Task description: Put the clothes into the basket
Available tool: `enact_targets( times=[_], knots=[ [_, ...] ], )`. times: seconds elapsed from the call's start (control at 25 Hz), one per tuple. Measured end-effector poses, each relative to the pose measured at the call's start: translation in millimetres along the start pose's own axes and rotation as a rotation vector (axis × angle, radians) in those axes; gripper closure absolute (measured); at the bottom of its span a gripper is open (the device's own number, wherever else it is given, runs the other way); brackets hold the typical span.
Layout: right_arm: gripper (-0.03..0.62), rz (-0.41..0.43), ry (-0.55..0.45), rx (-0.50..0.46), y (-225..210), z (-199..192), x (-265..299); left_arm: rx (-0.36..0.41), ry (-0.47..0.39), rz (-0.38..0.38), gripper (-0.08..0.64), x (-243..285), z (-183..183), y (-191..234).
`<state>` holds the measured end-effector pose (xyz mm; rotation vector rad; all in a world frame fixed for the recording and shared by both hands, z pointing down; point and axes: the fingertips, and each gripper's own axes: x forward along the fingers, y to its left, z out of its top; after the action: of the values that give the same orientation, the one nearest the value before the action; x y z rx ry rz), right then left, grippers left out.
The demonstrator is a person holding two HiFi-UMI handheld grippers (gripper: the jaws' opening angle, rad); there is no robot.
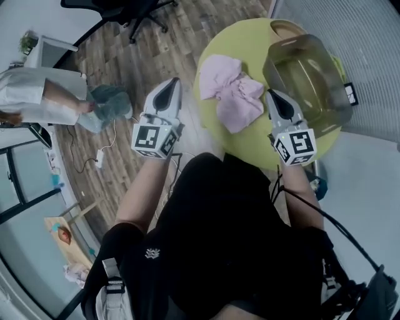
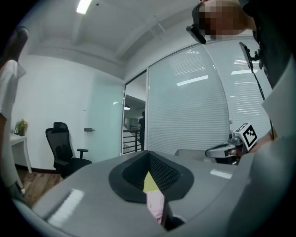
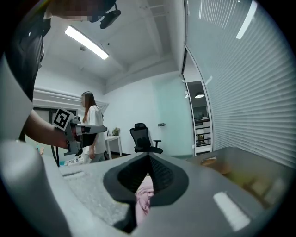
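A crumpled pink garment [image 1: 232,92] lies on the round yellow-green table [image 1: 240,34]. To its right on the table stands a translucent basket [image 1: 309,75], which looks empty. My left gripper [image 1: 171,85] hovers over the floor just left of the table, shut with nothing held. My right gripper [image 1: 274,95] sits between the garment's right edge and the basket, shut and holding nothing. In the left gripper view, the pink garment [image 2: 156,203] shows below the closed jaws. The right gripper view shows the garment [image 3: 143,196] low between its jaws and the basket [image 3: 240,169] at right.
A person in white [image 1: 37,94] bends over a teal bundle [image 1: 111,100] on the wooden floor at left. A black office chair [image 1: 125,9] stands at the back. Glass walls with blinds [image 1: 350,37] run close behind the table on the right.
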<state>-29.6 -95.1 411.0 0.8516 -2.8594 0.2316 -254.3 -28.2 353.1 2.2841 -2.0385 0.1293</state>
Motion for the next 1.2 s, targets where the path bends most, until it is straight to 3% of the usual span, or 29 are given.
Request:
enact_targets(
  times=[0.24, 0.48, 0.68, 1.0, 1.2],
  knots=[
    [0.591, -0.023, 0.017, 0.032, 0, -15, 0, 0.022, 0.043, -0.1, 0.552, 35, -6, -17],
    [0.59, -0.106, 0.059, 0.044, -8, -40, 0, 0.025, 0.086, -0.222, 0.554, 67, -41, -27],
    [0.589, -0.201, 0.084, 0.088, 0, -57, -3, 0.03, 0.115, -0.366, 0.554, 87, -64, -36],
    [0.589, -0.197, 0.113, 0.112, 17, -85, 12, 0.044, 0.169, -0.521, 0.554, 103, -98, -56],
    [0.49, -0.159, 0.177, 0.116, 16, -113, 26, 0.026, 0.164, -0.542, 0.554, 114, -110, -57]
  ],
)
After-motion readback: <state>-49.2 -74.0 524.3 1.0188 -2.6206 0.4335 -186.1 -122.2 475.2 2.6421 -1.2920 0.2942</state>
